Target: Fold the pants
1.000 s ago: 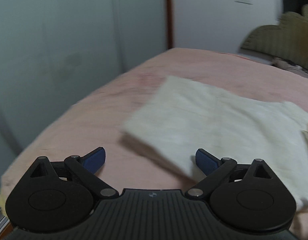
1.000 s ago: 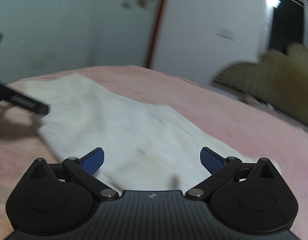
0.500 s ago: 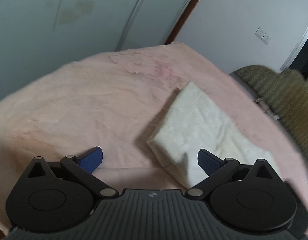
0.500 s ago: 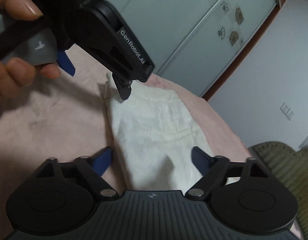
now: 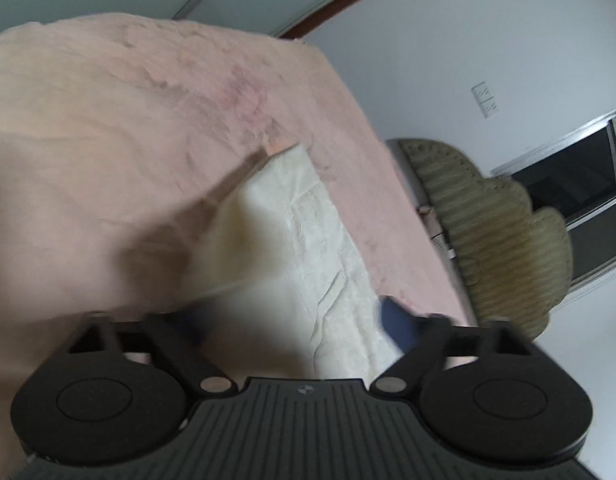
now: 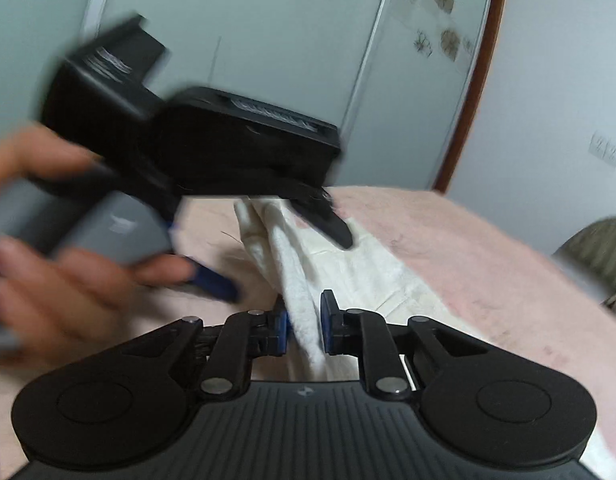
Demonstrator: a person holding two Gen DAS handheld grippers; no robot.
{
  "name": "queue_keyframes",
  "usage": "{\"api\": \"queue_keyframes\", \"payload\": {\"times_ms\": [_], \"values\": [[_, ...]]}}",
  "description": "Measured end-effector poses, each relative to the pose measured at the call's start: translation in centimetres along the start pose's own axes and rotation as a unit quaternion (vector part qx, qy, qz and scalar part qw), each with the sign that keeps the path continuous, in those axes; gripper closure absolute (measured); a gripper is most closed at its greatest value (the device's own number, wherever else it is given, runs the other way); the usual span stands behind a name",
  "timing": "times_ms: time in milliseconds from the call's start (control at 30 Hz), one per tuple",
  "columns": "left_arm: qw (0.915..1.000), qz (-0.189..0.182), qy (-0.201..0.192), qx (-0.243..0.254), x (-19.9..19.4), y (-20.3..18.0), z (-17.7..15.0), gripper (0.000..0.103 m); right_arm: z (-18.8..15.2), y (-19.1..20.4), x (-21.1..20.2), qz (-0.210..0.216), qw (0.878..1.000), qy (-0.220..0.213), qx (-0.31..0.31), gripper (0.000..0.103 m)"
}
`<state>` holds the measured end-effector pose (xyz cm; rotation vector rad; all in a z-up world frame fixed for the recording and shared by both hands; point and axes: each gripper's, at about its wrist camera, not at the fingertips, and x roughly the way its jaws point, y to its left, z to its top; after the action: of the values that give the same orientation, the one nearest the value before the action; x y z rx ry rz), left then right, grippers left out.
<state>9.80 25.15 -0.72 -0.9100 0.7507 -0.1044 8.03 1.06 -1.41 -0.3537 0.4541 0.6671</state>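
From wide apart a second ago, my right gripper [image 6: 304, 330] is closing on a raised fold of the cream folded cotton pants [image 6: 348, 276] on the pink bed [image 6: 488, 264], while my left gripper [image 5: 292, 320] is also closing around their near edge, readying the next fold.

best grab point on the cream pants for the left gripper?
Take the raised near edge of the pants, coming in low from the near side along the bed. That edge is lifted off the cover; the rest lies flat with nothing to pinch.
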Motion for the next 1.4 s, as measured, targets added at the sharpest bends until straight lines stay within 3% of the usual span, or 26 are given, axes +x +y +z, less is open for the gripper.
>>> {"api": "queue_keyframes", "payload": {"times_ms": [67, 133, 200, 300, 367, 433, 567, 633, 800, 933, 1033, 1133, 1267, 1400], "values": [[0.9997, 0.024, -0.01, 0.0, 0.3, -0.2, -0.2, 0.044, -0.1, -1.2, -2.0, 0.076, 0.997, -0.025, 0.015, 0.087], [0.9985, 0.046, -0.021, 0.021, 0.1, -0.7, -0.6, 0.057, -0.1, -3.3, -4.1, 0.111, 0.99, -0.062, 0.061, 0.087], [0.9952, 0.079, -0.037, 0.045, 0.0, -1.3, -1.2, 0.077, 0.1, -5.9, -4.2, 0.081, 0.988, -0.06, 0.117, 0.087], [0.9905, 0.097, -0.06, 0.077, -0.3, -2.0, -2.0, 0.085, -1.0, -8.3, -0.9, -0.001, 0.988, 0.023, 0.155, 0.087], [0.9864, 0.109, -0.07, 0.101, -0.3, -2.8, -2.4, 0.086, -2.6, -9.0, 2.0, -0.02, 0.981, 0.093, 0.167, 0.087], [0.9798, 0.116, -0.09, 0.136, -0.9, -4.0, -3.0, 0.086, -3.0, -9.2, 1.8, -0.015, 0.982, 0.075, 0.171, 0.087], [0.9508, 0.124, -0.151, 0.24, -3.3, -8.5, -6.1, 0.087, -1.9, -10.9, -1.3, -0.021, 0.978, 0.01, 0.207, 0.087], [0.9415, 0.104, -0.172, 0.27, -4.4, -10.8, -7.5, 0.087, -1.2, -12.3, -2.8, -0.029, 0.976, -0.011, 0.217, 0.086], [0.9292, 0.039, -0.184, 0.318, -5.4, -16.3, -11.1, 0.087, -1.5, -15.0, -5.8, -0.044, 0.97, -0.033, 0.236, 0.086], [0.9224, -0.002, -0.169, 0.348, -4.5, -20.0, -14.5, 0.087, -2.6, -16.2, -8.6, -0.017, 0.959, -0.078, 0.273, 0.086], [0.9136, -0.022, -0.156, 0.375, -3.3, -22.5, -17.4, 0.087, -3.2, -17.1, -10.7, -0.019, 0.957, -0.1, 0.273, 0.086], [0.9066, -0.035, -0.139, 0.397, -1.7, -24.5, -20.2, 0.087, -3.8, -17.3, -12.5, -0.062, 0.961, -0.096, 0.252, 0.086], [0.9069, -0.053, -0.095, 0.407, 1.5, -26.3, -23.5, 0.085, -6.5, -18.6, -15.9, -0.093, 0.959, -0.077, 0.257, 0.086], [0.9065, -0.047, -0.054, 0.416, 5.1, -27.4, -27.2, 0.084, -9.3, -20.3, -17.4, -0.128, 0.955, -0.039, 0.263, 0.086]]}}
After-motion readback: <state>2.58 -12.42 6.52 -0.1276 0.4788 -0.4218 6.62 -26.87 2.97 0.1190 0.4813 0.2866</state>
